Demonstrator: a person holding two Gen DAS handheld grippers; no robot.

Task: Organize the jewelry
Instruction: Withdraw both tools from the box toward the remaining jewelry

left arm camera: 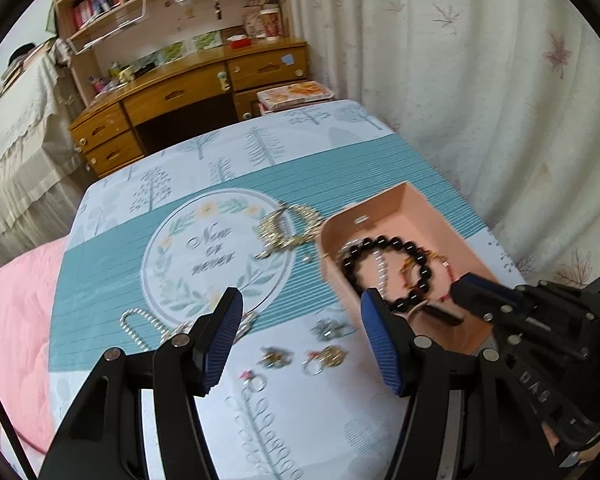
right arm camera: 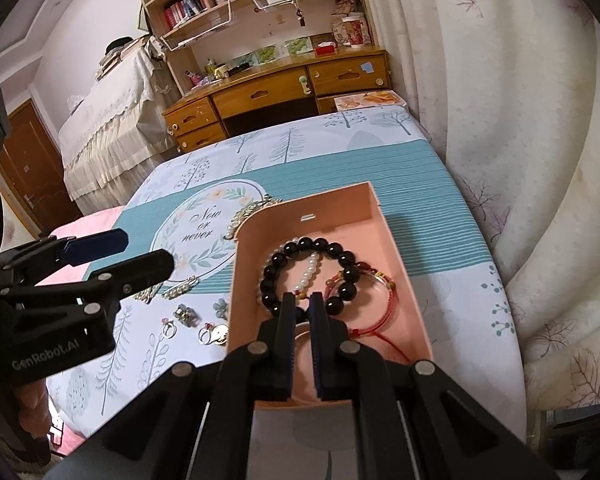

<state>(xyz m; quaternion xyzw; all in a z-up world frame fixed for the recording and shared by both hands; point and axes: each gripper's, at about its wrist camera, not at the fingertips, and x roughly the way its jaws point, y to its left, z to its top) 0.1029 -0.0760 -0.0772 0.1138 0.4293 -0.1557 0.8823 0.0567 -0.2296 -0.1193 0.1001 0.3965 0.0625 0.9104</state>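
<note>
Jewelry lies in two groups on a bed spread with a teal and white tree-print cloth. A pink cardboard box point(right arm camera: 384, 236) near the bed's right edge already holds a black bead bracelet point(right arm camera: 312, 276), a pearl strand point(right arm camera: 314, 266) and a red cord bracelet point(right arm camera: 374, 300), gathered there as the sorted pile. The right hand-held gripper point(right arm camera: 303, 304) has its jaws closed at the box's near end, seemingly pinning it steady; whether anything is pinched between the pads cannot be told, since the fingers hide their own tips.

The left hand-held gripper point(left arm camera: 300, 312) hangs about half open and empty above the loose pieces at the bed's near edge: several rings point(left arm camera: 318, 360), a silver chain point(left arm camera: 140, 326) partly hidden behind its left finger, and further toward the middle a gold necklace point(left arm camera: 288, 228). It is probably lining up on one of these.

Motion blur smears the rings, so their stones and count stay unclear. The box's near wall is cut off behind the right fingers.
</note>
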